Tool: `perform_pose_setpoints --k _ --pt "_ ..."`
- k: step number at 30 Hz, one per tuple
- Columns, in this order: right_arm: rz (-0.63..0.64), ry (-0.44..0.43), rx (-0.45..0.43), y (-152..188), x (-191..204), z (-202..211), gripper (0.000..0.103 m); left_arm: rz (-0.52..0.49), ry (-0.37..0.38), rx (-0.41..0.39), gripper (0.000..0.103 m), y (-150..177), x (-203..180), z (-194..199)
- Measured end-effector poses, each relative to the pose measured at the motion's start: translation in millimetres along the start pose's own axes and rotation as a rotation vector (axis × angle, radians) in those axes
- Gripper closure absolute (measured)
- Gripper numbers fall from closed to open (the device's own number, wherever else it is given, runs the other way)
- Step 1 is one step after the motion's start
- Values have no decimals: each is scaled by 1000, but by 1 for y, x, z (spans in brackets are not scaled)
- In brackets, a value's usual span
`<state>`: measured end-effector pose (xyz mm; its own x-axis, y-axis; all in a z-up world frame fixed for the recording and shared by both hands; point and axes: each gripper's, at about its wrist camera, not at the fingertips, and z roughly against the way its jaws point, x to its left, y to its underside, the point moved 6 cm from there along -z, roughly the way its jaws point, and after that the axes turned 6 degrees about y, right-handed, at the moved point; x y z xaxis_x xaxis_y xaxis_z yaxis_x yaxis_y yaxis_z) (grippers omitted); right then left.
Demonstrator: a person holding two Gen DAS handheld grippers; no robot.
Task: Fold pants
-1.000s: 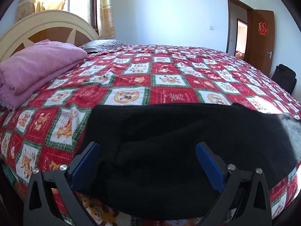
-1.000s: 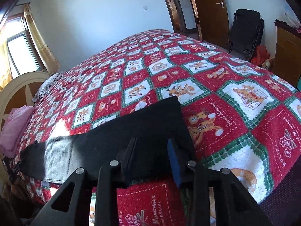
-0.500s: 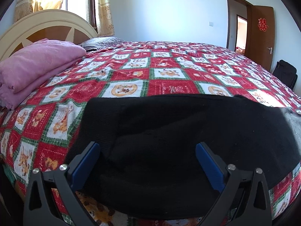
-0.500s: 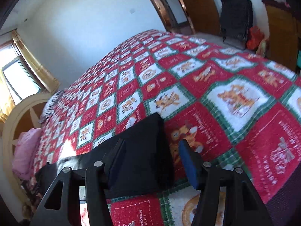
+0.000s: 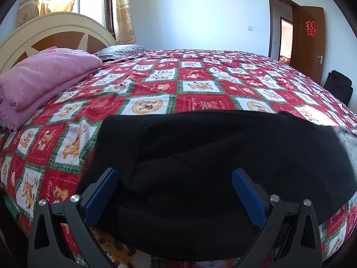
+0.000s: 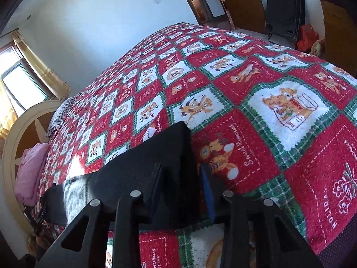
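Black pants (image 5: 223,160) lie flat across the near edge of the bed, on a red, white and green checked quilt (image 5: 196,87), filling the lower half of the left wrist frame. The left gripper (image 5: 175,178) hangs over the waistband end with its blue-padded fingers (image 5: 100,194) spread wide, one to each side of a raised fold, pinching nothing. In the right wrist frame the pants (image 6: 138,174) run from lower centre toward the lower left. The right gripper (image 6: 180,178) straddles the cuff edge, fingers (image 6: 207,192) partly spread; whether they touch the cloth cannot be told. A folded pink blanket (image 5: 42,76) lies at the left of the frame by the headboard (image 5: 55,29).
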<state>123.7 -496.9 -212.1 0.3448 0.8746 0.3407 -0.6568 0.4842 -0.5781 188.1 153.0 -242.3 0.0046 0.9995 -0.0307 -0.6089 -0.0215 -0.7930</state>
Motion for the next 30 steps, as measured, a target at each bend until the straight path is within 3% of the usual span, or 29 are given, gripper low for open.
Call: perform_pose_setpoints --k 4,6,7,16,23,30 --pt "51 53 -6 1 8 -5 68 -1 1 0 0 0 0 0" --pt "55 54 -12 1 10 -3 77 1 6 2 0 0 0 0" --pt "39 15 -7 2 11 -2 86 2 7 2 0 0 0 -1" --pt "22 19 -87 0 26 20 87 13 17 2 0 0 1 0" --pt "137 1 -183 -6 92 56 88 32 34 6 0 0 2 2" --pt "246 -73 -205 4 166 67 88 20 40 17 0 0 2 1"
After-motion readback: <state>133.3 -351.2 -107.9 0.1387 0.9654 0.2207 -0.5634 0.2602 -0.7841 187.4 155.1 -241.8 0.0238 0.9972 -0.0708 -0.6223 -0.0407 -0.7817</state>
